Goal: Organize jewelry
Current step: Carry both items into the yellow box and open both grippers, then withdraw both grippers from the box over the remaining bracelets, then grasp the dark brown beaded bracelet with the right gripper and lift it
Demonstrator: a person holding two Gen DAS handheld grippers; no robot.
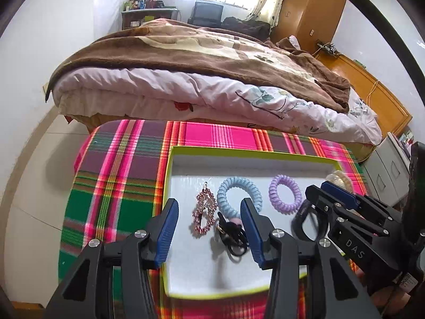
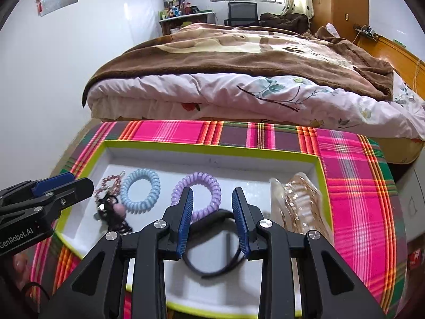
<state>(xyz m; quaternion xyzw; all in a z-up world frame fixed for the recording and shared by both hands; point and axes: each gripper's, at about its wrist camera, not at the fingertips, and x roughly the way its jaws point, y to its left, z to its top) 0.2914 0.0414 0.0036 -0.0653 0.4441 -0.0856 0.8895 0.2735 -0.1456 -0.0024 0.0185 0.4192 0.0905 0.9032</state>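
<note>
Both tools, left tool (image 1: 209,232) and right tool (image 2: 212,220), gape empty over the tray (image 2: 212,150); black bangle (image 2: 212,255) looks stiff, light, so pinch its band.

both wrist views look forward and down from close above the tray (image 1: 170,175) (image 2: 320,175), facing the bed (image 1: 186,90) (image 2: 239,90). each catches the other gripper at its edge; the left gripper (image 1: 209,220) seems nearer the tray's left side.

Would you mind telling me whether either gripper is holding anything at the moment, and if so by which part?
Nothing is held. The left gripper and the right gripper both hang open over the white tray, fingers apart with nothing clamped between them.
</note>
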